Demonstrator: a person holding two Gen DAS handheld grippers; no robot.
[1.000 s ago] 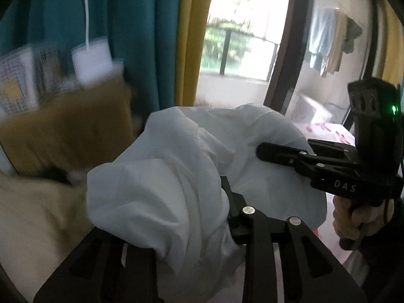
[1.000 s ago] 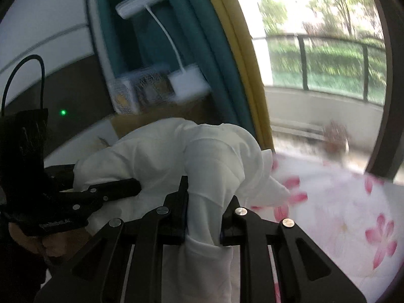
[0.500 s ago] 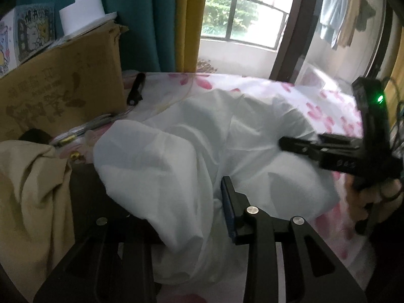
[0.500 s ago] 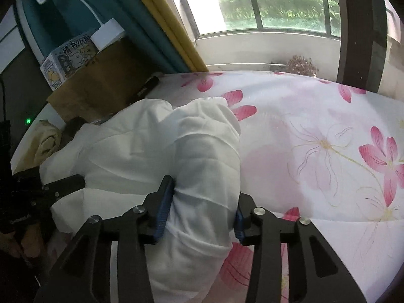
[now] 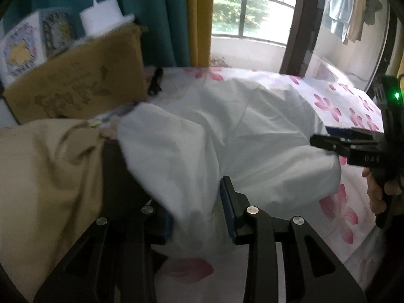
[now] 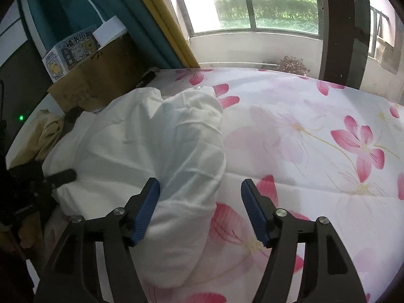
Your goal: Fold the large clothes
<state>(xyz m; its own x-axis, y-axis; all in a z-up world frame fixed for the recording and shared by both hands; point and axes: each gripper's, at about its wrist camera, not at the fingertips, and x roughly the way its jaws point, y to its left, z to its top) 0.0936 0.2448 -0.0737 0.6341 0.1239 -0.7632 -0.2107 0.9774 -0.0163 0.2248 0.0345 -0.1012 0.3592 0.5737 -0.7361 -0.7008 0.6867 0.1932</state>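
Note:
A white garment point(image 5: 242, 128) lies in a folded bundle on the flowered bed sheet point(image 5: 348, 108); it also shows in the right wrist view point(image 6: 156, 146). My left gripper point(image 5: 197, 217) is open, with a fold of the white garment lying loose between its jaws. My right gripper point(image 6: 200, 209) is wide open, its left pad against the garment's near end, its right pad over the bare sheet point(image 6: 315, 151). The right gripper also shows in the left wrist view point(image 5: 335, 141) at the bundle's right edge.
A beige garment point(image 5: 45, 171) lies at the left. A cardboard box point(image 5: 80, 85) with a white lamp base point(image 5: 101, 20) stands behind it, next to teal and yellow curtains point(image 5: 176, 17). A window point(image 6: 252, 5) is beyond the bed.
Both grippers lowered the white garment onto the bed and opened. The right gripper's jaws spread wide and let the fabric go; the left's opened too.

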